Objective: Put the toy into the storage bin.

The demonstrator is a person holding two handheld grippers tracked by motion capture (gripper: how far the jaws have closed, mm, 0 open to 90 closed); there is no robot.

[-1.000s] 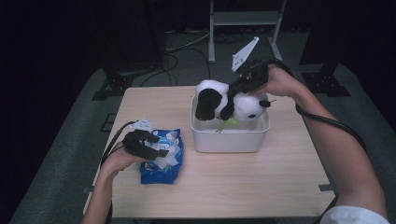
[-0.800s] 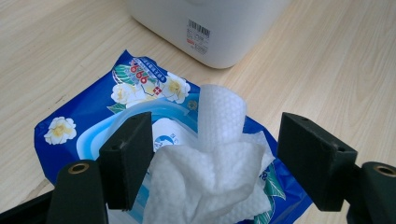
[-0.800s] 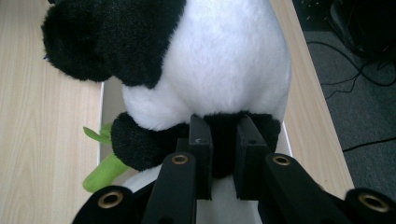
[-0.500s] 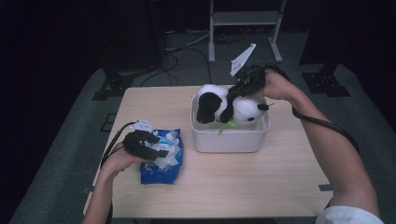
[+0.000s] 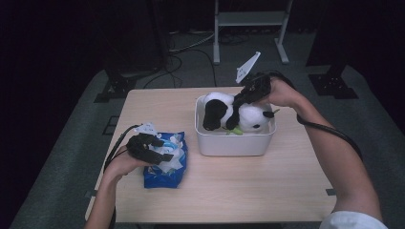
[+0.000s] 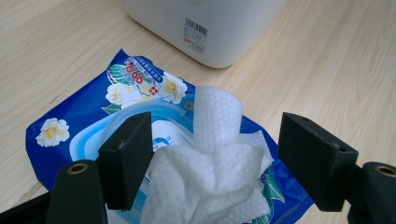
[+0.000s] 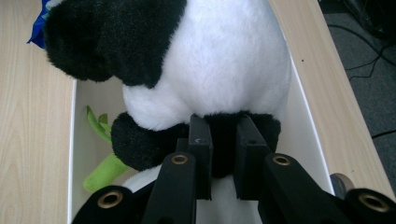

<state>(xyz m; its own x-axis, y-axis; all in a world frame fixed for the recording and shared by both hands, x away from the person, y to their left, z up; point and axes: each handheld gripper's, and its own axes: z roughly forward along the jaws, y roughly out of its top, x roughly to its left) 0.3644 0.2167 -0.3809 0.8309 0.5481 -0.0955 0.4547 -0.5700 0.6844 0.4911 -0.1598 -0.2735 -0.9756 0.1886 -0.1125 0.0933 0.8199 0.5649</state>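
Observation:
A black and white panda plush [image 5: 249, 118] lies in a white bin [image 5: 234, 144] at the middle right of the table. From above and behind, my right gripper [image 5: 237, 106] is shut on a black part of the panda [image 7: 224, 60], low against the bin's inner wall [image 7: 93, 100]. On the left lies a blue wet-wipe pack [image 5: 160, 175] with a white wipe [image 5: 175, 150] sticking out of it. My left gripper [image 5: 161, 155] rests over the pack [image 6: 84, 116]. Its jaws stand open on either side of the crumpled wipe [image 6: 210, 172] without pressing it.
A green plush piece [image 7: 105, 170] lies on the bin's floor under the panda. The bin's labelled wall [image 6: 210, 28] stands just beyond the pack. A metal stand [image 5: 248, 19] and cables sit on the floor behind the table. Bare tabletop [image 5: 248, 191] lies in front.
My right gripper has sunk with the panda, which now sits lower in the bin. The left gripper has stayed over the wipe pack.

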